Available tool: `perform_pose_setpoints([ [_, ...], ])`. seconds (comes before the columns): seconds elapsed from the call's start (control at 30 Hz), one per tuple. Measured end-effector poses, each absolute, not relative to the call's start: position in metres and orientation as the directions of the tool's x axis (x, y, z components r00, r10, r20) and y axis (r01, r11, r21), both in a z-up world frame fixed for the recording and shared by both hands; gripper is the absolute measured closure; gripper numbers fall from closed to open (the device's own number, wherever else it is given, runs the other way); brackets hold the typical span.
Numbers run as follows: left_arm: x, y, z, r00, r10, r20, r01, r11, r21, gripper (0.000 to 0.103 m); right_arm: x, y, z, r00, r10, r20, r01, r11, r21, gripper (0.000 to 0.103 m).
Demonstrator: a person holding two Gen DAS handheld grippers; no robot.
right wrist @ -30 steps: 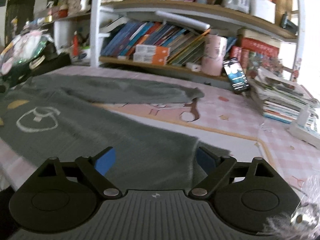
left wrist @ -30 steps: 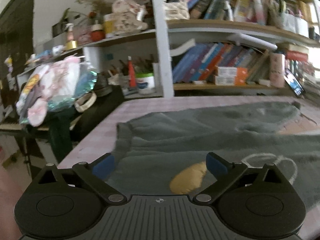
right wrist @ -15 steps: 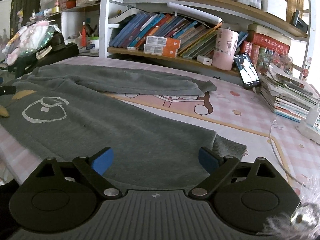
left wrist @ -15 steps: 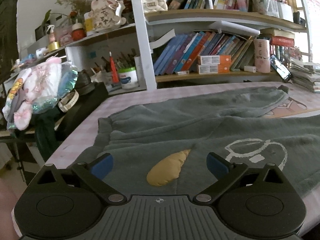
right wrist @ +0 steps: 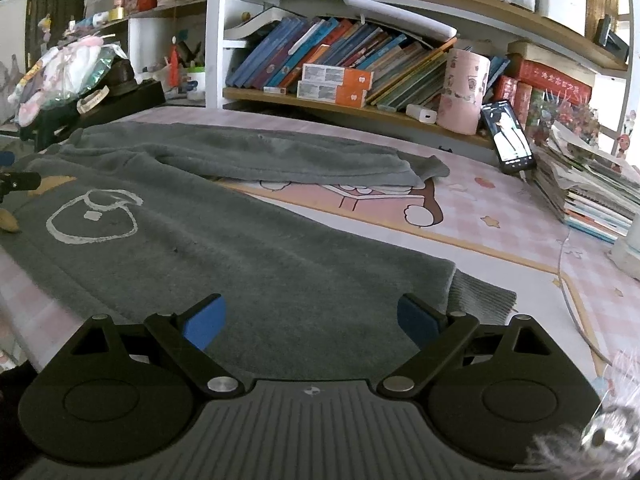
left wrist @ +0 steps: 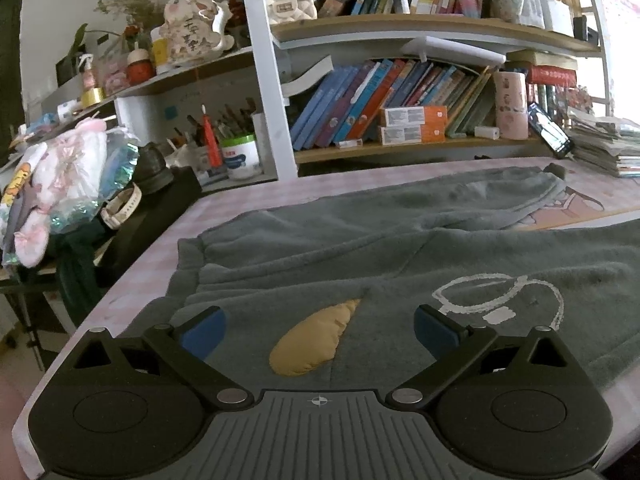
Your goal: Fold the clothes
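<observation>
Grey fleece trousers [left wrist: 460, 256] lie spread flat on the pink checked table [left wrist: 248, 196], waistband at the left, with a yellow patch [left wrist: 312, 340] and a white outline drawing [left wrist: 496, 292] on the near leg. My left gripper [left wrist: 318, 326] hovers open over the patch near the waist, nothing between its blue pads. In the right wrist view the same trousers [right wrist: 248, 248] stretch away to the left. My right gripper [right wrist: 310, 322] stands open above the near leg, close to its ribbed cuff [right wrist: 482, 298]. The far leg [right wrist: 256, 156] lies along the back.
A bookshelf [right wrist: 360, 64] full of books runs behind the table. A phone [right wrist: 508, 136] leans by a pink tin [right wrist: 462, 92]. Stacked books [right wrist: 592, 196] sit at the right. A cluttered black stand with bags [left wrist: 68, 184] is off the table's left edge.
The left gripper has drawn back towards the near edge, so the yellow patch and white drawing now sit fully between and beyond its fingers. The right gripper has hardly moved.
</observation>
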State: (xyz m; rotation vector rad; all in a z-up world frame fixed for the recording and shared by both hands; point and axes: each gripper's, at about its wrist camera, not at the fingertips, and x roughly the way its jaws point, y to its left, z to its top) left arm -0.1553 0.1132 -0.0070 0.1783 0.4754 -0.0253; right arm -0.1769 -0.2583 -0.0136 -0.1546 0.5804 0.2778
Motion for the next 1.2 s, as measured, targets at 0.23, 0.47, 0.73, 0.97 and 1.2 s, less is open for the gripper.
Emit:
perform_pose_setpoints([
  [0.23,-0.149,0.117,-0.01,0.882,0.021,-0.47,0.056,0.987,0.15,0.001,-0.164,-0.251,-0.012,0.79,0.223,-0.571,-0.324,0.943,-0.08,0.01],
  [0.47,-0.14,0.12,-0.008,0.881,0.031,-0.471,0.049,0.986,0.156,0.001,-0.147,-0.243,-0.005,0.773,0.232,-0.591,-0.367,0.923,-0.117,0.01],
  [0.73,-0.126,0.121,-0.008,0.879,0.015,-0.476,0.07,0.985,0.161,0.001,-0.127,-0.242,0.003,0.757,0.247,-0.605,-0.396,0.91,-0.124,0.01],
  [0.97,-0.112,0.13,0.007,0.892,-0.032,-0.451,0.111,0.983,0.149,0.001,-0.092,-0.265,0.029,0.756,0.279,-0.592,-0.387,0.92,-0.06,0.01],
  [1.2,-0.088,0.142,0.015,0.875,-0.015,-0.483,0.105,0.982,0.158,0.001,-0.054,-0.29,0.047,0.749,0.273,-0.604,-0.358,0.934,-0.022,0.01],
])
